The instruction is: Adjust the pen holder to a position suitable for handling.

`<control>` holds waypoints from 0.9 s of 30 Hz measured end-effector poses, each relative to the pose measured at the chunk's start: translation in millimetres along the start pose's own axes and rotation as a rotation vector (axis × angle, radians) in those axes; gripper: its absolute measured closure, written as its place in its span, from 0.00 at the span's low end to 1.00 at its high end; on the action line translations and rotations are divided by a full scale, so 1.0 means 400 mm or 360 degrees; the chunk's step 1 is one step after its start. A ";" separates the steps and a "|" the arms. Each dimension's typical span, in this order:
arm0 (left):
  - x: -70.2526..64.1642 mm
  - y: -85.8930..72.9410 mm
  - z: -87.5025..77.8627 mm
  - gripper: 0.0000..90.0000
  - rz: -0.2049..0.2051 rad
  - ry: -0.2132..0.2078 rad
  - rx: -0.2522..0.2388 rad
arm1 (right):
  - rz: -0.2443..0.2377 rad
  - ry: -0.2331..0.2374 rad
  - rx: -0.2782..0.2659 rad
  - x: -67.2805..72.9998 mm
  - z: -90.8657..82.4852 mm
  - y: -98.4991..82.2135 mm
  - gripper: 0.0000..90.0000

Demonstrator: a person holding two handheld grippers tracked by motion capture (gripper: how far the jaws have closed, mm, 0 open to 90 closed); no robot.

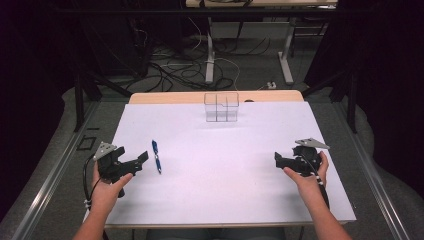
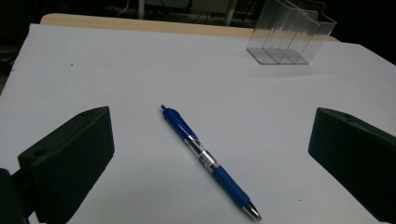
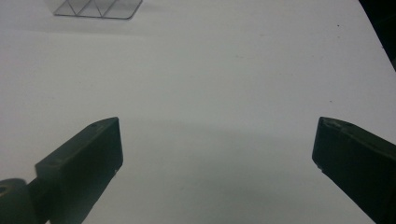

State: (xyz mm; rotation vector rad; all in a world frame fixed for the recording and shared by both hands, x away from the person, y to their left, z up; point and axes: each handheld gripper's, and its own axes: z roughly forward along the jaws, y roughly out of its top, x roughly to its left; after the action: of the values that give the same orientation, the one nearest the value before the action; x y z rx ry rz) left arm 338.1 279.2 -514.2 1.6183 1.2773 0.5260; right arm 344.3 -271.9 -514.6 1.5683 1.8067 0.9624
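A blue pen [image 1: 156,156] lies on the white table sheet [image 1: 225,165] at the left, its silver tip toward me. My left gripper [image 1: 141,161] sits just left of the pen, open with nothing between the jaws. In the left gripper view the pen [image 2: 208,161] lies on the sheet ahead of the wide-apart jaws. A clear plastic holder with compartments [image 1: 221,106] stands upright at the far middle; the holder [image 2: 290,31] looks empty. My right gripper [image 1: 278,160] rests at the right side of the sheet, open over bare sheet [image 3: 210,93].
The holder's base [image 3: 98,8] sits at the top left of the right gripper view. A wooden table edge [image 1: 170,97] runs behind the sheet. Cables and desk legs [image 1: 210,60] lie on the floor beyond. Dark metal frame posts [image 1: 79,100] flank the table.
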 end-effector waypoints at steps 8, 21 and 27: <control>-0.004 -0.007 -0.010 0.00 0.0007 0.0032 -0.0008 | -0.0145 0.0021 0.0002 0.024 -0.001 0.007 0.08; 0.009 -0.008 -0.016 0.00 0.0026 0.0057 -0.0016 | -0.0322 0.0093 0.0007 0.094 0.022 0.072 0.06; 0.008 -0.008 -0.018 0.00 0.0023 0.0062 -0.0016 | -0.0385 0.0114 0.0008 0.119 0.041 0.112 0.17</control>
State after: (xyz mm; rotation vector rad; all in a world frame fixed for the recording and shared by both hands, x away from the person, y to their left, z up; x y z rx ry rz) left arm 332.0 284.9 -514.6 1.6171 1.2906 0.5740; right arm 375.7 -219.6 -486.1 1.2955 1.9948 0.9091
